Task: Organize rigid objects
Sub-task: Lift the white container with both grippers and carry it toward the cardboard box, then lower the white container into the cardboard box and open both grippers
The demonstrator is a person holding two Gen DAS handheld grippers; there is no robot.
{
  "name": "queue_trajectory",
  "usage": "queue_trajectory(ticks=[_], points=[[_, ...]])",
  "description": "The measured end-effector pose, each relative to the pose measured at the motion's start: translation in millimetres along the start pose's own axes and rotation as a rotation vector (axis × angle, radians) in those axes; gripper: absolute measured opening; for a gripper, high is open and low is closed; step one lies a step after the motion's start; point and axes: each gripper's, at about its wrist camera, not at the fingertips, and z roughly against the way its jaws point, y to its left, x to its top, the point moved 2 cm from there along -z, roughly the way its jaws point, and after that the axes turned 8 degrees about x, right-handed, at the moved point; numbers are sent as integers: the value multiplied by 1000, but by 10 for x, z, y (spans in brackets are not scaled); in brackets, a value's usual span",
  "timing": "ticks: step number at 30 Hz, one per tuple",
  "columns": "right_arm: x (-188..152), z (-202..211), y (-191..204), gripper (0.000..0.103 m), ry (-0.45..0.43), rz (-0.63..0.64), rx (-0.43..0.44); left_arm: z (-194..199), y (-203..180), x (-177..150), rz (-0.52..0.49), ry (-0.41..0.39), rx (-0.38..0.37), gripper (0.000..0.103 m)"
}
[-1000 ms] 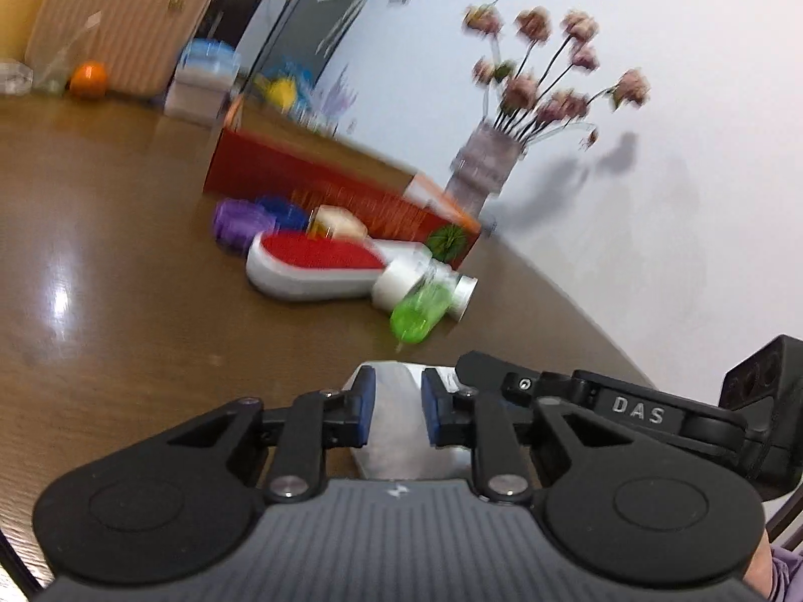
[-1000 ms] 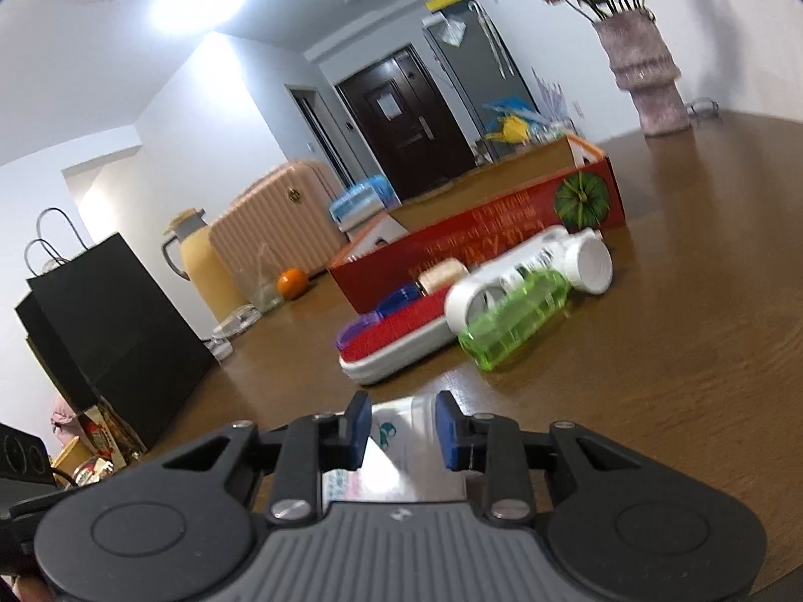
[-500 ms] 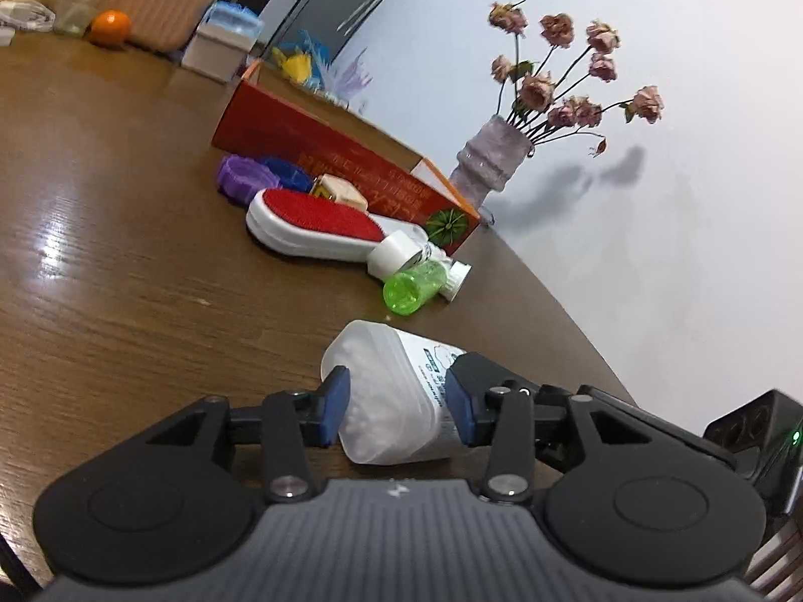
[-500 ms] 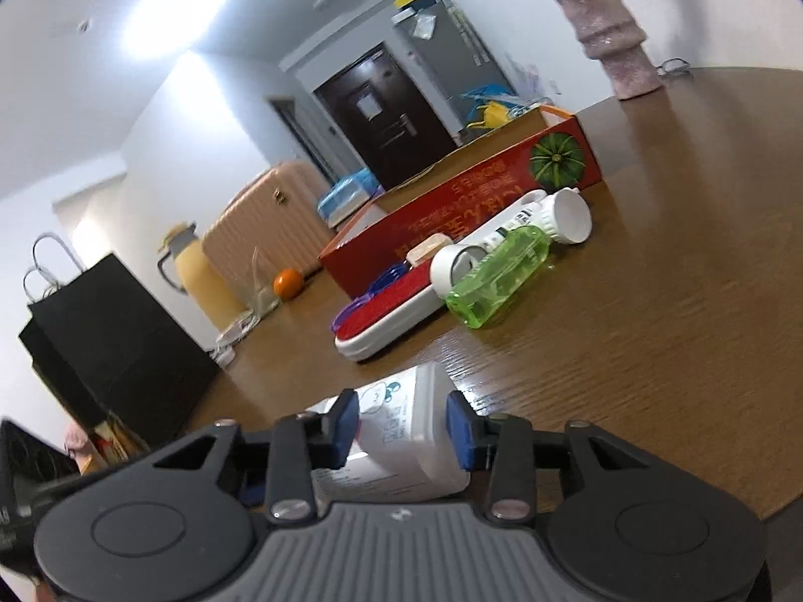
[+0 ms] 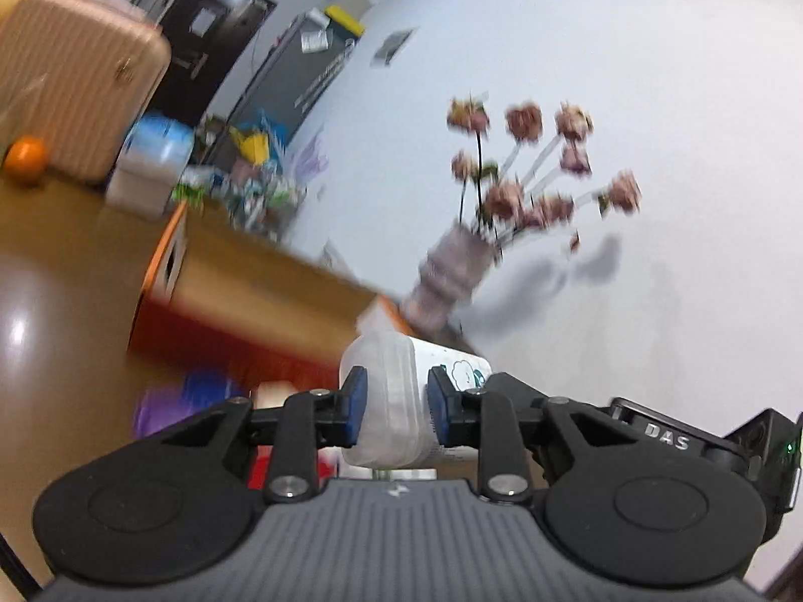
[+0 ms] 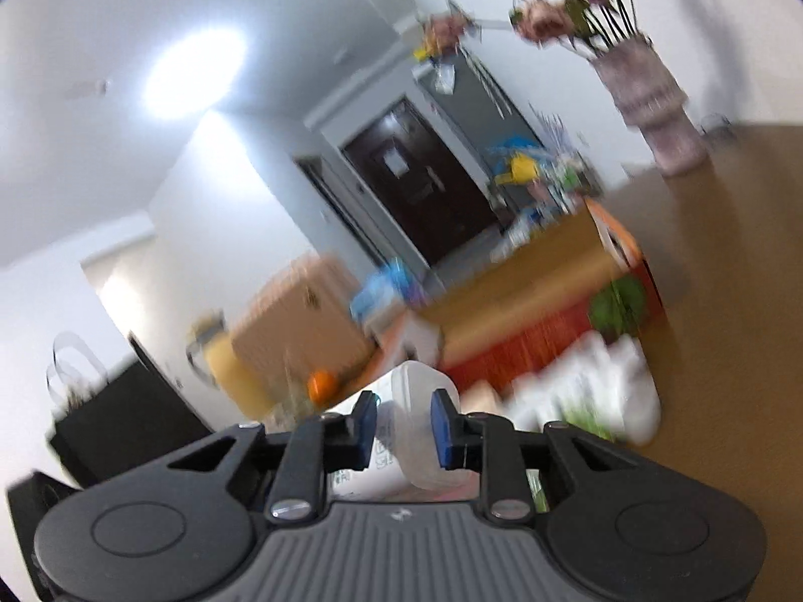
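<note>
Translucent white plastic fills the gap between the blue pads in the left wrist view: the left gripper (image 5: 392,407) is clenched on one end of a white bottle (image 5: 396,401), which lies crosswise and is lifted off the brown table (image 5: 45,331). Its labelled body runs off to the right toward the other tool. Behind it sits the open red box (image 5: 241,311), with a vase of dried flowers (image 5: 451,271) at the box's far corner. From this side the risk is the soft wall of the bottle: a hard squeeze could buckle it, and a slick, rounded end could pivot or slide out of the pads. In the right wrist view the right gripper (image 6: 404,424) has the other end of the same bottle (image 6: 419,401) between its pads, and its jaws are closing, with the pads seeming to press the plastic. The box (image 6: 532,311) lies ahead and to the right, with blurred loose items, white and green, on the table in front of it. With two hands on one thing, any mismatch in pace or tilt could twist the bottle free of one grip. A low carry could clip the box's near wall or sweep the items in front, and a wide swing could reach the vase (image 6: 652,100).
</note>
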Motion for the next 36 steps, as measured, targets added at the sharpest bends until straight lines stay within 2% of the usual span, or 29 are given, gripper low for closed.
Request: queue_trajectory(ticks=[2, 4, 6, 9, 10, 13, 16, 20, 23, 27, 31, 32, 34, 36], points=[[329, -210, -20, 23, -18, -17, 35, -231, -84, 300, -38, -31, 11, 26], [640, -451, -28, 23, -33, 16, 41, -502, -119, 554, -49, -26, 17, 26], [937, -727, -81, 23, -43, 36, 27, -821, -78, 803, -10, -18, 38, 26], [1301, -1175, -280, 23, -27, 19, 13, -1357, 15, 1056, -8, 33, 76, 28], [1382, -1317, -372, 23, -13, 0, 11, -1564, 56, 1111, -22, 73, 80, 28], [1583, -1749, -711, 23, 19, -54, -19, -2185, 256, 1166, 2, 193, 102, 28], [1628, -2123, -1025, 23, 46, -76, -67, -2696, 448, 1128, 16, 292, 133, 28], [1575, -2593, -1445, 23, 90, -108, -152, -3097, 764, 949, 90, 352, 191, 28], [1507, -2867, -1714, 23, 140, -160, -185, -3258, 904, 887, 105, 399, 233, 28], [1397, -3048, -1861, 23, 215, -174, -227, -3323, 982, 924, 107, 393, 287, 28], [1324, -3188, -1847, 25, 291, -159, -276, -3373, 941, 933, 91, 385, 291, 30], [1309, -3207, -1846, 27, 290, -149, -281, -3373, 934, 936, 87, 385, 288, 31], [1287, -3207, -1850, 28, 296, -160, -289, -3312, 907, 954, 74, 386, 300, 41], [1282, -3192, -1821, 28, 307, -157, -293, -3182, 805, 1009, 28, 368, 304, 46]])
